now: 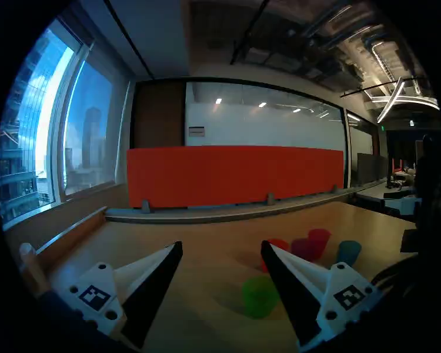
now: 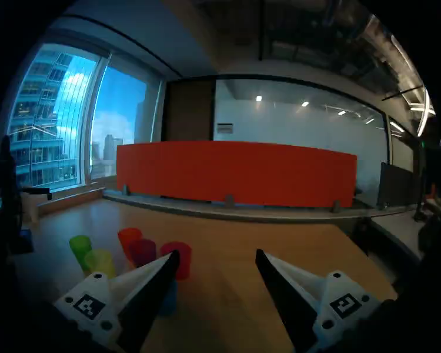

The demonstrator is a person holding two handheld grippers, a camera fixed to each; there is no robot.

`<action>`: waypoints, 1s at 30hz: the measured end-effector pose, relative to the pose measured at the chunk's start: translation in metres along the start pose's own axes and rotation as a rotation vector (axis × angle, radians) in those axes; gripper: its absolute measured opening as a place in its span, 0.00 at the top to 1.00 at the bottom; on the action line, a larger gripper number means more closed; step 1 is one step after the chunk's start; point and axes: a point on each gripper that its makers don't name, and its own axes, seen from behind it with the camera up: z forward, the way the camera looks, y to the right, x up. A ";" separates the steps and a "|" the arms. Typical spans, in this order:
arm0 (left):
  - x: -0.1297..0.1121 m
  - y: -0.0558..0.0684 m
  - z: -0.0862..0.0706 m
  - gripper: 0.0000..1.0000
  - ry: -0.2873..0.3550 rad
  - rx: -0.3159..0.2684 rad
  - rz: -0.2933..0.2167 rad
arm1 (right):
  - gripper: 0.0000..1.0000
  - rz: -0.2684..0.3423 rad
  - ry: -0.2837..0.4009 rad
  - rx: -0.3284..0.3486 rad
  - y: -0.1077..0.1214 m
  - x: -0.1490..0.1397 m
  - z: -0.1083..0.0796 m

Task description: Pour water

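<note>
Right gripper view, six cups on tabletop [image 2: 267,241]: green [image 2: 80,247], lime [image 2: 100,262], orange [image 2: 129,237], purple [image 2: 143,252], pink [image 2: 179,259], blue [image 2: 169,303]; left hand-held gripper [image 1: 221,243], right hand-held gripper [image 2: 216,254] spread, empty.

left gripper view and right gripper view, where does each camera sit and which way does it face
Left gripper view: rides on the left gripper, facing across the wooden table to the orange partition; its open jaws flank a green cup.
Right gripper view: rides on the right gripper, facing that partition; open jaws below, coloured cups to their left.
Shared: table, partition, cups, windows.
</note>
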 end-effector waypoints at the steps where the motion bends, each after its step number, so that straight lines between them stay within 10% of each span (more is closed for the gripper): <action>1: 0.002 0.000 0.000 0.01 0.010 0.007 0.000 | 0.00 0.004 0.009 -0.011 0.002 0.001 0.000; 30: 0.018 -0.001 0.012 0.01 0.134 0.134 0.078 | 0.00 0.024 0.132 -0.223 0.035 0.021 -0.006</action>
